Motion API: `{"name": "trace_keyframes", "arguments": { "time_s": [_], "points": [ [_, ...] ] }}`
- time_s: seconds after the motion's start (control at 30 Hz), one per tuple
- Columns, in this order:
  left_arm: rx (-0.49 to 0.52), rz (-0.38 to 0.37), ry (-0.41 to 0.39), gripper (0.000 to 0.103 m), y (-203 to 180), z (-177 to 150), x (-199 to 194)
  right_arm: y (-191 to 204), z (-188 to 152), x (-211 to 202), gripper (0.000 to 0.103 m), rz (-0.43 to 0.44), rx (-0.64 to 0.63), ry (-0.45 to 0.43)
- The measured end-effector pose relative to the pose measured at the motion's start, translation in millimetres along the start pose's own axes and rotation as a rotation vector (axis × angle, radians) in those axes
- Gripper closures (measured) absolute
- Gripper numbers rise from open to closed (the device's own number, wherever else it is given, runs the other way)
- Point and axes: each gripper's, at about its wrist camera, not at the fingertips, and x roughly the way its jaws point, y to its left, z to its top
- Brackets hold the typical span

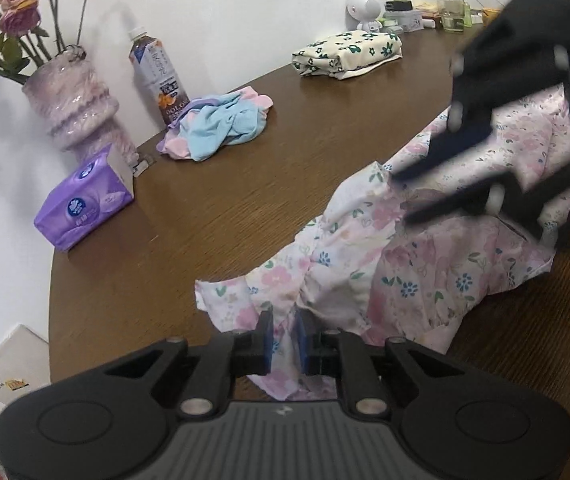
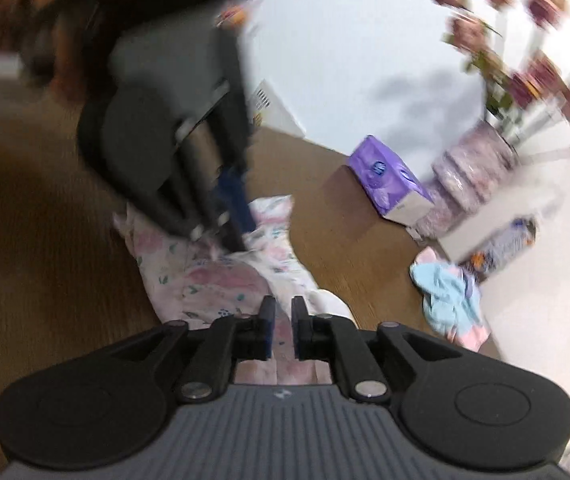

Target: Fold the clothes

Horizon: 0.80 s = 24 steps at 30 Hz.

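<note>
Garment: a pink floral garment [image 1: 425, 264] lies rumpled on the brown counter [image 1: 225, 200], mid-fold.
Left gripper [image 1: 283, 336]: jaws narrowly parted with a fold of its near edge between them; whether they pinch it, I cannot tell.
Right gripper [image 2: 283, 330]: jaws slightly spread over the cloth, apparently not clamping.
Finished work: a folded flowered cloth [image 1: 347, 54] sits far back, likely set aside.
Waiting: a crumpled blue-and-pink garment [image 1: 221, 122] near the bottle [image 1: 157, 76].

White wall [image 1: 245, 8], brown wooden table [image 1: 213, 208]
</note>
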Motion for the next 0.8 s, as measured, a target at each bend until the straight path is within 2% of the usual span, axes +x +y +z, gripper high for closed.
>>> {"name": "trace_keyframes", "arguments": {
  "time_s": [0.07,0.2,0.3,0.43,0.5,0.6,0.7,0.8],
  "points": [
    [-0.001,0.003,0.001,0.09,0.1,-0.9,-1.0,-22.6,0.6,-11.9,0.088,0.017,0.124,-0.018],
    [-0.007,0.011,0.004,0.09,-0.3,0.3,-1.3,-70.7,0.5,-1.3,0.088,0.036,0.392,0.009],
    [-0.036,0.027,-0.012,0.088,1.4,3.2,-7.0,-83.4,-2.9,25.7,0.089,0.088,0.492,0.087],
    [-0.091,0.025,-0.092,0.087,5.5,13.5,-23.0,-65.5,-12.2,48.7,0.09,0.164,0.477,0.185],
    [-0.096,0.005,-0.109,0.086,3.8,19.7,-23.9,-53.3,-15.2,45.8,0.09,0.145,0.427,0.175],
    [-0.07,-0.029,-0.078,0.085,-3.5,23.9,-13.7,-44.9,-13.8,43.8,0.09,0.127,0.395,0.17],
    [-0.066,-0.037,-0.02,0.085,-7.1,15.6,1.1,-48.9,-13.8,37.1,0.09,0.107,0.42,0.149],
    [-0.101,-0.047,-0.035,0.085,-4.1,8.4,2.8,-56.9,-13.1,27.0,0.09,0.083,0.464,0.107]
  ]
}}
